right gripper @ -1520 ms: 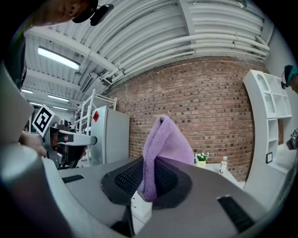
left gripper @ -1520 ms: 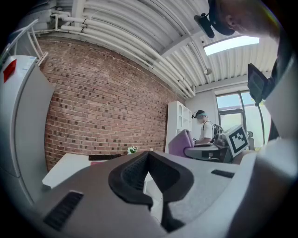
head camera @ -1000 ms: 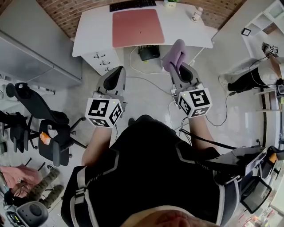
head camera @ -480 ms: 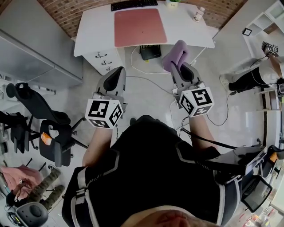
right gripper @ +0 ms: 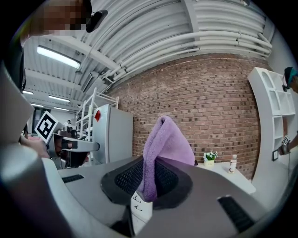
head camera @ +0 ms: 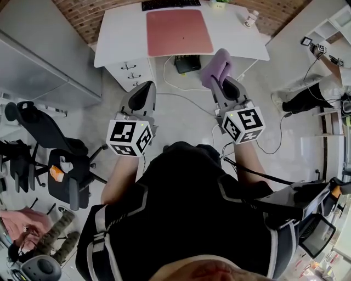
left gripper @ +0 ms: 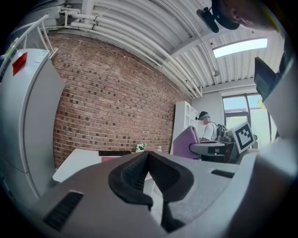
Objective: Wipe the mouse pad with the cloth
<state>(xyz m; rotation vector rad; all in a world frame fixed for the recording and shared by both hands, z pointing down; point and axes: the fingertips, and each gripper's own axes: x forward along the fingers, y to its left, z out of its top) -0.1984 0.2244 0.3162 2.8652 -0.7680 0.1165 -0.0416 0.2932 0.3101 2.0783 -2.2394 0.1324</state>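
R claw (head camera: 224, 82) pinches the purple cloth (head camera: 215, 67), L claw (head camera: 145, 90) closed & empty, both well short of the pink mouse pad (head camera: 179, 32) on the worktop (head camera: 123, 33) – reach fwd, lay cloth flat on pad, wipe w/ even overlapping strokes

White desk (head camera: 120, 33) at far centre, against the brick wall. Directly on it: pink mouse pad (head camera: 179, 31) lying flat mid-desk, black keyboard (head camera: 167, 4) at the far edge just beyond the pad, small potted plant (head camera: 219, 3) far right of the keyboard, small bottle (head camera: 250, 19) near the right end. Grey floor (head camera: 181, 126) carries a white drawer unit (head camera: 131, 74) under the desk's left side, a black box (head camera: 187, 64) under its middle, loose cables (head camera: 185, 102), and black office chairs (head camera: 68, 175) at left.
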